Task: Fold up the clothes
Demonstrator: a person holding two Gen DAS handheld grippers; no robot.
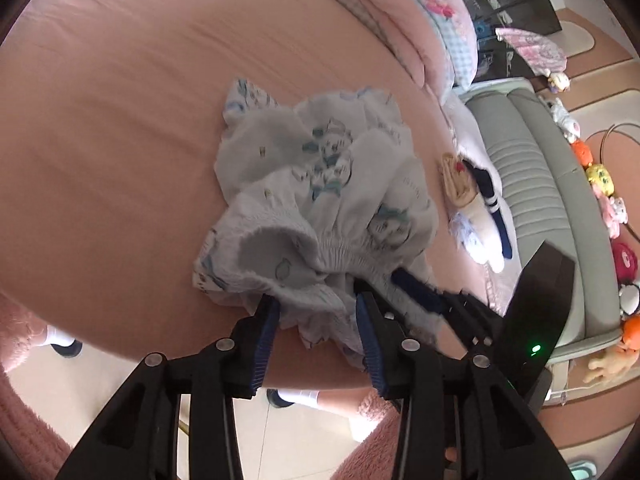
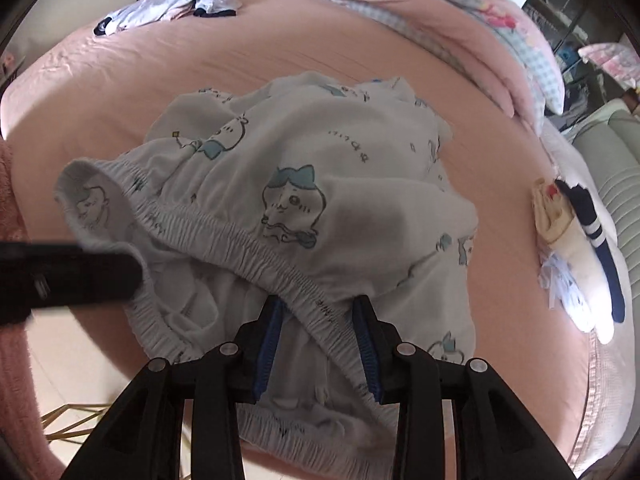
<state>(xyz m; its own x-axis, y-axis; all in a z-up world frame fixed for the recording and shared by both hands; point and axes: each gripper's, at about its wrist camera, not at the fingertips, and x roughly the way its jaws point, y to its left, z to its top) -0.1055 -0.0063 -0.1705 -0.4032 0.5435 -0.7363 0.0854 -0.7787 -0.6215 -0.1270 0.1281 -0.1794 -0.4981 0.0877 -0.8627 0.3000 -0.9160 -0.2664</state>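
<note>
White shorts with blue cartoon prints and a gathered elastic waistband lie crumpled on the pink bed, near its front edge. My left gripper stands open at the near hem, with loose cloth between its blue pads. In the right wrist view the shorts fill the middle, and the waistband runs slantwise between the pads of my right gripper, which is shut on it. The right gripper shows just right of the left one. The left gripper is a dark blur at the waistband's left end.
A pile of clothes lies at the bed's far left. A folded pink and checked quilt is at the back right. Socks and small garments lie at the right edge beside a grey bench and plush toys. A person's feet are below.
</note>
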